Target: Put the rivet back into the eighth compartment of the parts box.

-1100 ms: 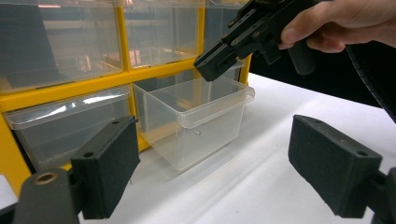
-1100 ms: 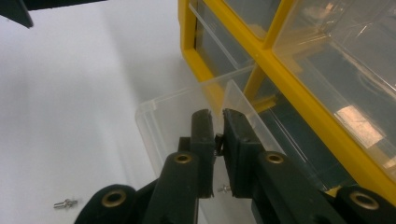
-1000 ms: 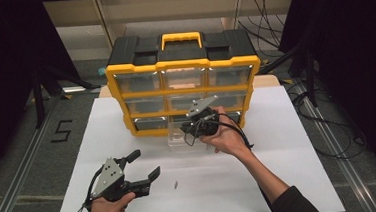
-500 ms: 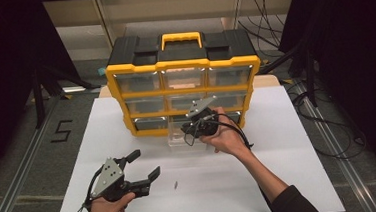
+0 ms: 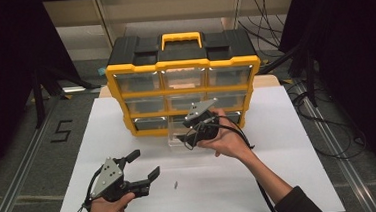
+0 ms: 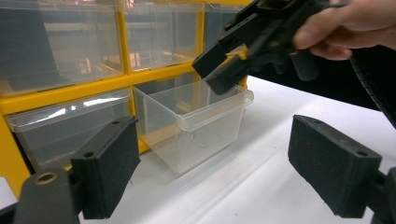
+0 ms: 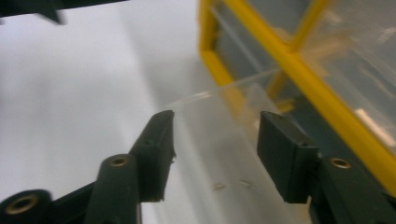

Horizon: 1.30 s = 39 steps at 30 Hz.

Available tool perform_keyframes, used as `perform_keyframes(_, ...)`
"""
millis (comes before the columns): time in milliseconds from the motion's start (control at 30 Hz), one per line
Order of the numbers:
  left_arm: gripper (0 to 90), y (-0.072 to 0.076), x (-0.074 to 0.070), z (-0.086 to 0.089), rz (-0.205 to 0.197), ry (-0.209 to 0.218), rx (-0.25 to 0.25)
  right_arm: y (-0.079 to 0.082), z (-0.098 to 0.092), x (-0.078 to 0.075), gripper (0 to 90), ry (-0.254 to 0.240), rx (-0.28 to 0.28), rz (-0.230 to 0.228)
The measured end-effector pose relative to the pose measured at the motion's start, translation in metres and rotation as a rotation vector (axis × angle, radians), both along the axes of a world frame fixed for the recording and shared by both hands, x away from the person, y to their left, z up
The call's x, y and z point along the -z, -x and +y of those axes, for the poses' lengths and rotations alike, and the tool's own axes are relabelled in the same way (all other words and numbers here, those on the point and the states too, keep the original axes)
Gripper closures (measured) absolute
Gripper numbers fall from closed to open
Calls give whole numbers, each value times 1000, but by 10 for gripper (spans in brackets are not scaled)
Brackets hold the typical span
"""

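Observation:
A yellow and black drawer organizer (image 5: 183,66) stands at the back of the white table. Its bottom middle clear drawer (image 5: 174,140) (image 6: 196,126) is pulled out onto the table. My right gripper (image 5: 184,140) (image 6: 217,70) hangs over this drawer's open top, pointing down into it. Its jaws have just been opening and stand apart (image 7: 215,126) with nothing between them. Blurred small bits (image 7: 217,186) lie on the drawer floor below. My left gripper (image 5: 146,163) (image 6: 210,135) is held open and empty at the front left, aimed at the drawer.
A small screw (image 5: 174,185) lies loose on the white table (image 5: 291,179) between the two hands. The organizer's other clear drawers (image 5: 137,82) are pushed in. Cables (image 5: 329,141) run over the floor on the right.
The right gripper's jaws look wider apart over the drawer than before. Both hands have stayed where they were.

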State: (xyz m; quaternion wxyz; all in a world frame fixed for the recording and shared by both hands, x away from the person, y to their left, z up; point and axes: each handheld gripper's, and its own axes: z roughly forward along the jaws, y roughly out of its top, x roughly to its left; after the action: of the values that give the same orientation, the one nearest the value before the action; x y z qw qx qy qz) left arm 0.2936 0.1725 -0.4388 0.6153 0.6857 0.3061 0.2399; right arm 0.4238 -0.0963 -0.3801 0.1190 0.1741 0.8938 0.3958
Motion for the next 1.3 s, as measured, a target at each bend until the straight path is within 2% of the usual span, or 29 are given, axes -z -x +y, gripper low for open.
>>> perform_keyframes(200, 166, 0, -1, 0, -5, -5, 1, 24, 7, -3, 409, 33, -79, 0)
perform_keyframes(233, 166, 0, 0, 0, -5, 7, 7, 28, 9, -2, 406, 36, -87, -5)
perform_keyframes(333, 166, 0, -1, 1, -2, -5, 2, 36, 13, 2, 400, 70, -127, 7)
perform_keyframes(633, 166, 0, -1, 1, -9, -4, -4, 47, 13, 13, 363, 115, -155, 36)
perform_keyframes(767, 165, 0, -2, 2, -13, 4, -7, 55, 17, 18, 351, 137, -186, 45)
perform_keyframes(833, 166, 0, -2, 2, -16, 2, -8, 58, 20, 22, 352, 142, -200, 59)
perform_keyframes(933, 166, 0, -2, 2, -20, 0, -5, 60, 26, 33, 352, 175, -227, 81)
perform_keyframes(1000, 166, 0, -2, 2, -18, 2, -7, 60, 29, 40, 353, 197, -229, 95)
perform_keyframes(1067, 166, 0, -2, 2, -15, 3, -10, 60, 31, 48, 359, 210, -227, 130)
perform_keyframes(1133, 165, 0, -1, 1, -14, 21, -2, 59, 32, 51, 357, 225, -224, 136)
perform_keyframes(1167, 166, 0, -2, 2, -16, 5, -8, 58, 32, 53, 357, 236, -219, 142)
perform_keyframes(1300, 166, 0, -2, 2, -20, 10, -5, 57, 34, 58, 359, 239, -217, 157)
